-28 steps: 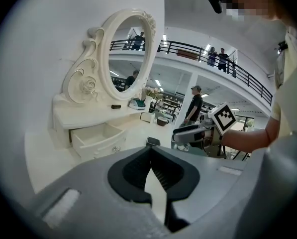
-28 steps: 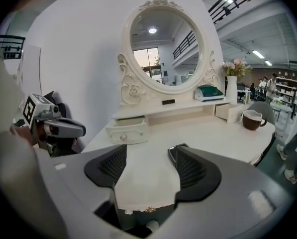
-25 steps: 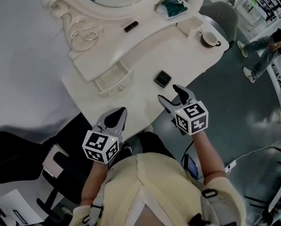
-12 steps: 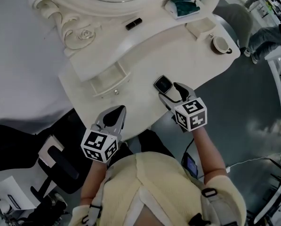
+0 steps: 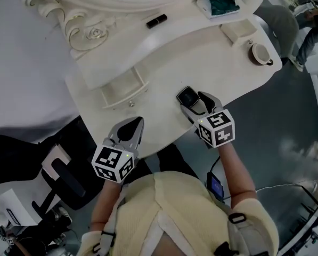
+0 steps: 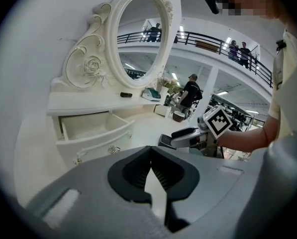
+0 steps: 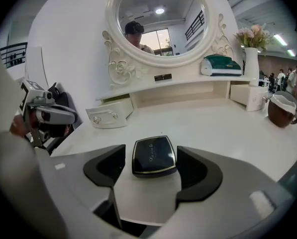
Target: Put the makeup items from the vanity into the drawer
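A black square compact (image 5: pixel 186 96) lies flat on the white vanity top (image 5: pixel 164 63). My right gripper (image 5: pixel 195 102) is open, one jaw on each side of the compact (image 7: pixel 153 155), with a small gap at both sides. A black tube (image 5: pixel 156 20) lies on the raised shelf under the mirror (image 7: pixel 162 77). The small left drawer (image 5: pixel 120 89) stands pulled out and looks empty (image 6: pixel 88 126). My left gripper (image 5: pixel 133 125) hovers shut over the vanity's near edge, below the drawer, holding nothing (image 6: pixel 150 164).
A teal item (image 5: pixel 219 3) sits on the shelf's right end, with a small white box (image 5: pixel 238 32) and a cup on a saucer (image 5: pixel 261 53) farther right. A vase of flowers (image 7: pixel 251 46) stands there too. A black chair (image 5: pixel 57 167) is at the lower left.
My right gripper has moved forward over the vanity until its open jaws flank the compact. The left gripper has hardly moved.
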`<control>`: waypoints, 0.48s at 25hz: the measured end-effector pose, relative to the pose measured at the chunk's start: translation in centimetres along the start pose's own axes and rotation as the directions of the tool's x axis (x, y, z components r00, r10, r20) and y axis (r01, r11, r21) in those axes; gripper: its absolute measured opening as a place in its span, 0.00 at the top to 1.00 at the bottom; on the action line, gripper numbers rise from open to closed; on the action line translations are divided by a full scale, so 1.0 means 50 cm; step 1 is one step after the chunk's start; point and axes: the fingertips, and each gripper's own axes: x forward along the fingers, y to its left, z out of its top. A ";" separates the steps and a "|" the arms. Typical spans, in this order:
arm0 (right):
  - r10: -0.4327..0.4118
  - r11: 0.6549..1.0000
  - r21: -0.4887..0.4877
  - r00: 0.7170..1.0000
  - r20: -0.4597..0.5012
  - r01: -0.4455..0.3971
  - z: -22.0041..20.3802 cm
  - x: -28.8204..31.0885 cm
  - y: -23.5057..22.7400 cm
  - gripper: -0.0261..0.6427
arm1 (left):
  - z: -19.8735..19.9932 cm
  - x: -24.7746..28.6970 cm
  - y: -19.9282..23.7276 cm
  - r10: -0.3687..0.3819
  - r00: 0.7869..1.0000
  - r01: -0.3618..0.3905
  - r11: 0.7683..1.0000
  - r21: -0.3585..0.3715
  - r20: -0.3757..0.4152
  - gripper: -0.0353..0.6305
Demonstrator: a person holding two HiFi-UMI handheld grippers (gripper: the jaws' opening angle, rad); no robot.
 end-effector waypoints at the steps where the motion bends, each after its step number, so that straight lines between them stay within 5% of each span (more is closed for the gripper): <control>1: 0.003 1.000 -0.004 1.000 -0.004 -0.003 -0.002 0.004 0.000 0.50 | -0.001 0.003 0.000 0.002 1.000 -0.002 1.000 -0.002 -0.001 0.94; 12: -0.007 0.998 -0.060 0.999 -0.036 0.005 -0.015 0.029 -0.004 0.49 | -0.009 0.011 0.009 0.031 0.999 -0.031 0.999 -0.016 -0.014 0.94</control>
